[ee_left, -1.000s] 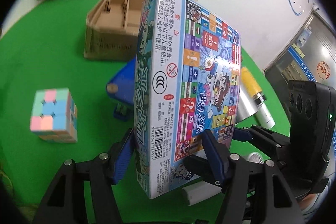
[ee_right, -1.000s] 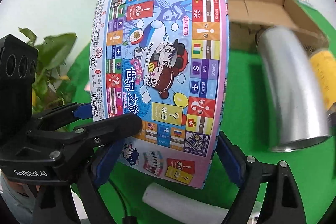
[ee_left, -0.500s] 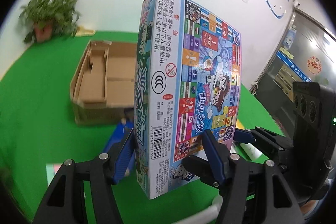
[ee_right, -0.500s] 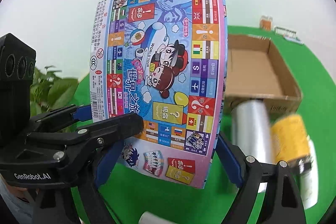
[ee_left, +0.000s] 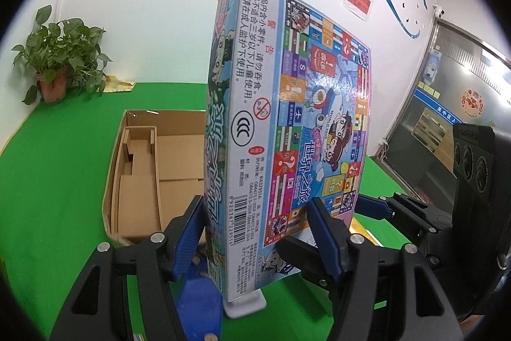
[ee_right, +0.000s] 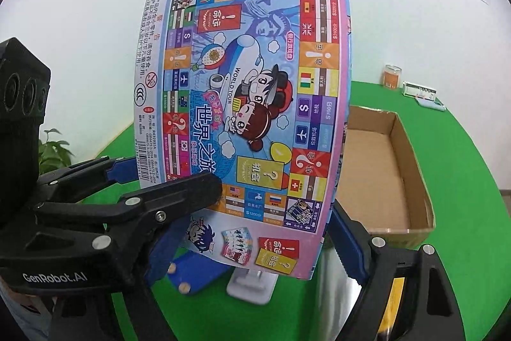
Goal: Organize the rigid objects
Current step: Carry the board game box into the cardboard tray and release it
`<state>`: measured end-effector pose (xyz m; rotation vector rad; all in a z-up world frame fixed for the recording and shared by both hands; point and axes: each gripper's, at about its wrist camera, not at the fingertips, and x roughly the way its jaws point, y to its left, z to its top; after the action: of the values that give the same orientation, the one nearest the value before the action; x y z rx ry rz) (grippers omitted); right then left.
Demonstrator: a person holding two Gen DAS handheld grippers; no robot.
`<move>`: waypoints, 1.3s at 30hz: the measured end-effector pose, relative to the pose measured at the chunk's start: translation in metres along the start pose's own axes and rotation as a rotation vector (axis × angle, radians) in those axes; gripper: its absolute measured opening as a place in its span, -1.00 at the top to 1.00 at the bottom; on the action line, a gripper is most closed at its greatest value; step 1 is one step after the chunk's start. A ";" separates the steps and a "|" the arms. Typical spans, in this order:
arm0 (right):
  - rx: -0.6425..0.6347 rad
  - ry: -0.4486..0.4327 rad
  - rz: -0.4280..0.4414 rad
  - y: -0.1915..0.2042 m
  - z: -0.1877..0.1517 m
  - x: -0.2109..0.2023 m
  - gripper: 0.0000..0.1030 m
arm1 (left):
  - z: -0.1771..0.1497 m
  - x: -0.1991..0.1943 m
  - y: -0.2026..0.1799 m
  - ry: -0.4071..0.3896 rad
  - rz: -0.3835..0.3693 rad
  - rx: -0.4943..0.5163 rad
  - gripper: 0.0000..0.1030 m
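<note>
A colourful board-game box (ee_left: 287, 123) stands upright in the air, held by both grippers. My left gripper (ee_left: 255, 232) is shut on its narrow lower edge. My right gripper (ee_right: 255, 229) grips the box (ee_right: 249, 104) across its wide face, with the left gripper's black arm (ee_right: 95, 213) crossing in front. An open, empty cardboard box (ee_left: 150, 168) lies on the green table behind the game box; it also shows in the right wrist view (ee_right: 383, 174).
A blue object (ee_left: 198, 302) and a white object (ee_left: 246, 306) lie below the game box. A silver cylinder (ee_right: 335, 280) with a yellow part lies at lower right. A potted plant (ee_left: 60, 63) stands at the far left; small items (ee_right: 392, 75) sit by the wall.
Both grippers lifted the game box up and toward the cardboard box. The pastel cube and the cylinder dropped out of the left view; the cardboard box interior now shows from above.
</note>
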<state>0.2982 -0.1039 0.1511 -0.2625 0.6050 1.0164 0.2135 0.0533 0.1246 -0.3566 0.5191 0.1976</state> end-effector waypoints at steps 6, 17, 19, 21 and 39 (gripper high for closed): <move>-0.009 -0.007 0.001 0.012 0.006 0.027 -0.61 | 0.017 0.014 0.009 -0.006 0.007 0.009 -0.24; 0.050 0.133 0.078 -0.018 0.027 0.120 -0.60 | 0.035 0.090 0.045 0.145 0.076 -0.039 -0.24; 0.066 0.172 0.103 -0.027 0.027 0.139 -0.60 | 0.034 0.102 0.051 0.180 0.089 -0.051 -0.24; 0.076 0.208 0.126 -0.030 0.024 0.153 -0.60 | 0.032 0.113 0.058 0.219 0.101 -0.067 -0.24; 0.163 0.485 0.203 -0.040 -0.018 0.229 -0.46 | -0.008 0.144 0.076 0.436 0.198 -0.133 -0.14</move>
<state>0.4133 0.0303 -0.0003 -0.3105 1.1681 1.0968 0.3120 0.1343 0.0225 -0.4814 0.9759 0.3499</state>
